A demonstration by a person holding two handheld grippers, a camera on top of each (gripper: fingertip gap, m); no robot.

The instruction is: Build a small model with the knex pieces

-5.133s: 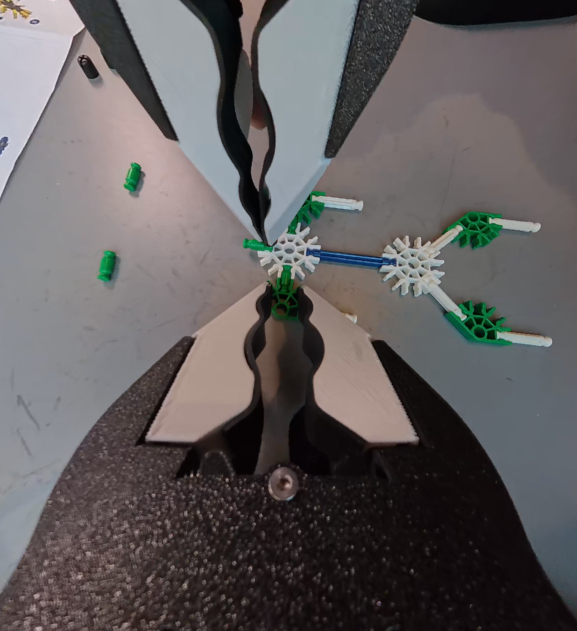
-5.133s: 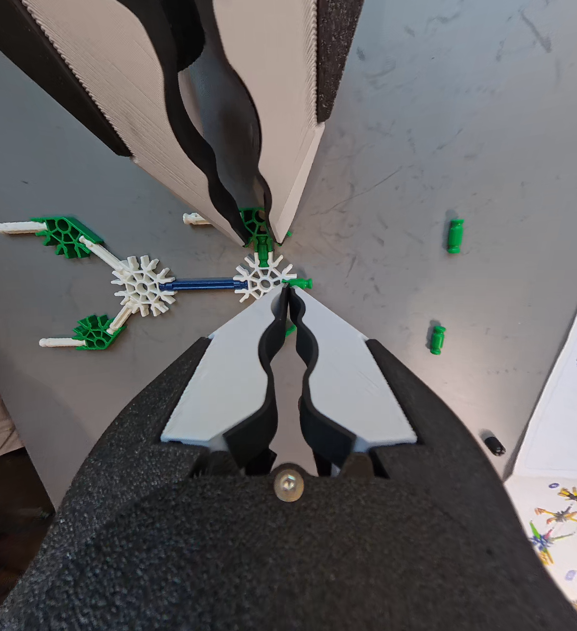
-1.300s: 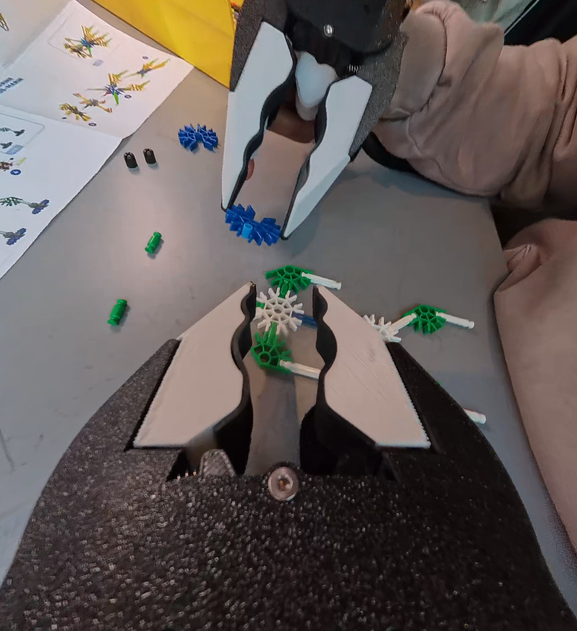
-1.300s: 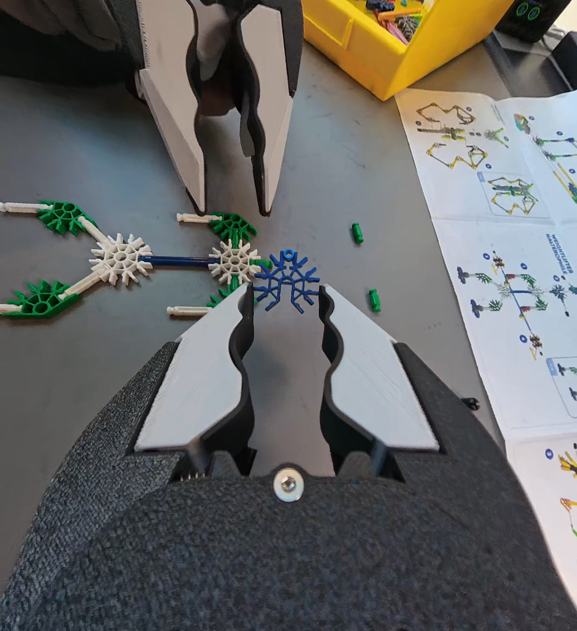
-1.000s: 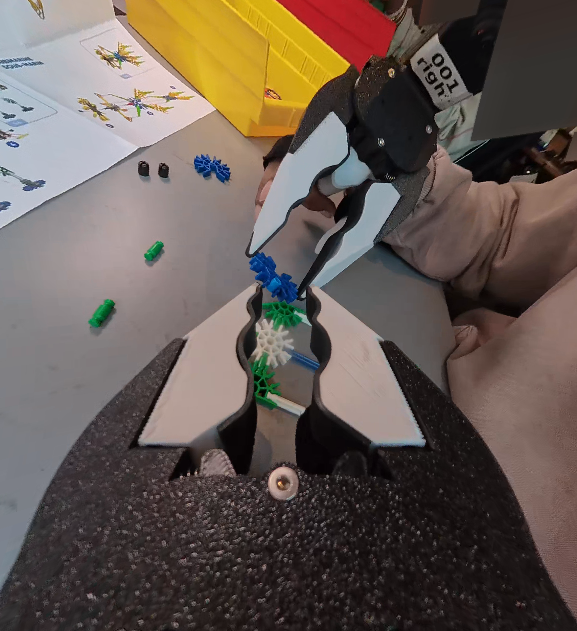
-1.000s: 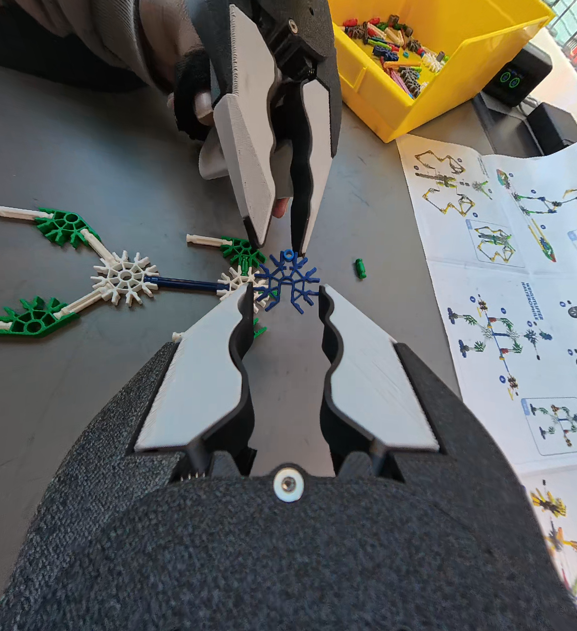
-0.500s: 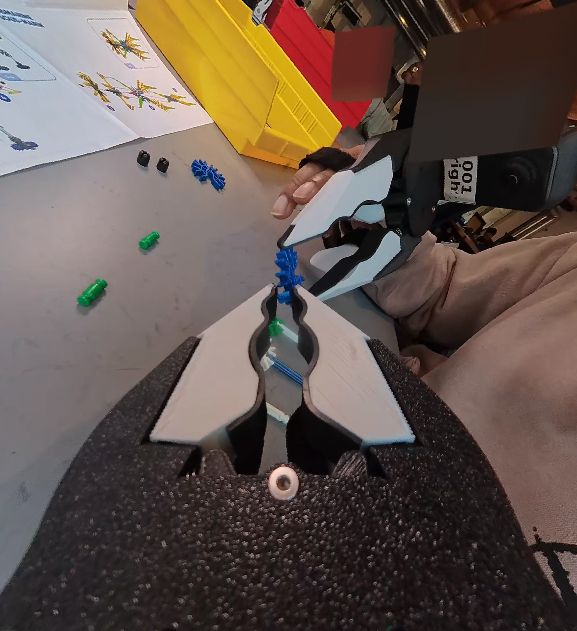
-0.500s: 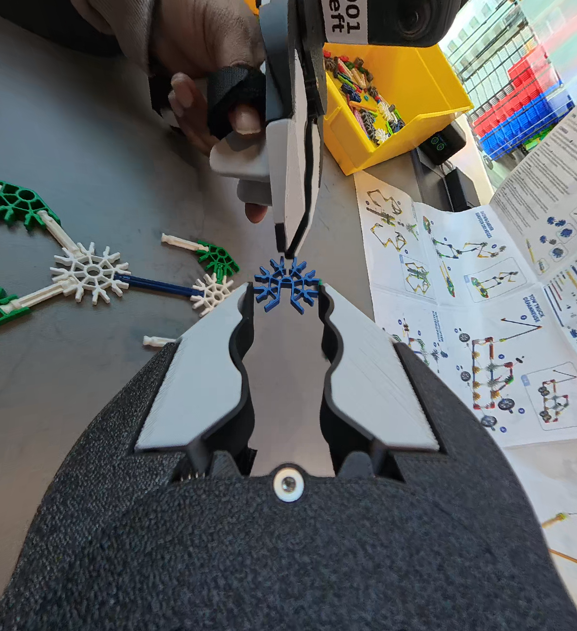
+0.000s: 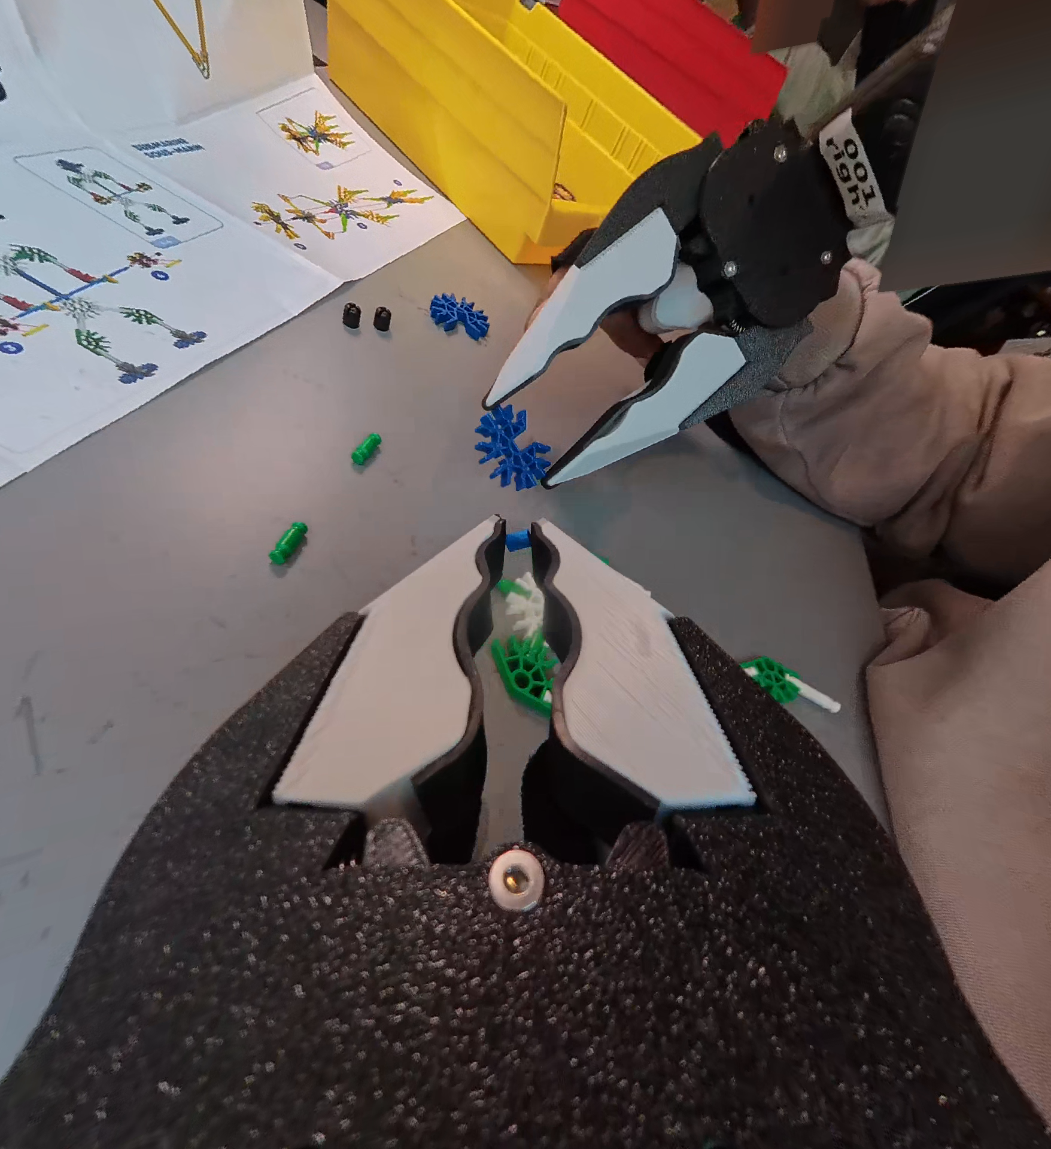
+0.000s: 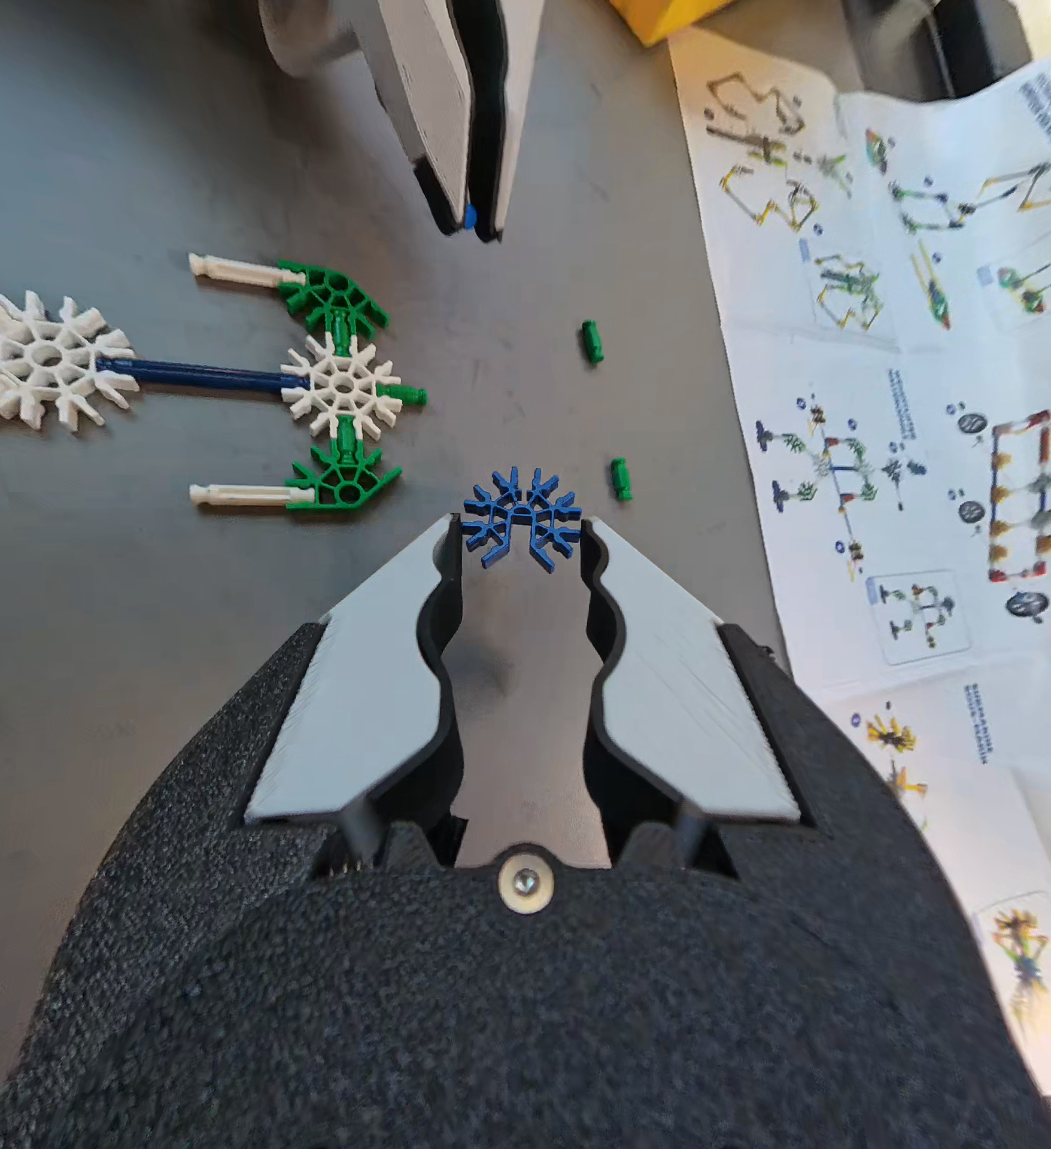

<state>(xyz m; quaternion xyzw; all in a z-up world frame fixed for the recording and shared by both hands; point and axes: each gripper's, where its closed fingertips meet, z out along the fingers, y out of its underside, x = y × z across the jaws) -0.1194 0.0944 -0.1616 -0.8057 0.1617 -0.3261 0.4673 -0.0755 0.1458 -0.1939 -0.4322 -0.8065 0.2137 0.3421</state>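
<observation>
My right gripper (image 10: 520,528) is shut on a blue half-snowflake connector (image 10: 518,505), pinched by its sides just above the grey table; it also shows in the left wrist view (image 9: 504,435). My left gripper (image 9: 515,525) is shut on a small blue piece (image 9: 517,541) at its tips, a short way from the connector. In the right wrist view the left gripper (image 10: 470,227) shows at the top with the blue piece (image 10: 469,216). A flat assembly lies on the table: white snowflake connector (image 10: 342,388), blue rod (image 10: 199,376), green connectors (image 10: 333,298), white rods.
Two loose green pegs (image 10: 591,341) lie right of the assembly. A printed instruction sheet (image 10: 883,373) covers the table's right side. Yellow bin (image 9: 479,124), red bin (image 9: 666,62), two black caps (image 9: 352,316) and another blue connector (image 9: 459,316) lie farther off. A person's sleeve (image 9: 946,435) holds the right gripper.
The two grippers have drawn apart. The left gripper's tips, touching the blue connector half a second ago, now hold a small blue piece clear of it. The right gripper has tilted down over the table.
</observation>
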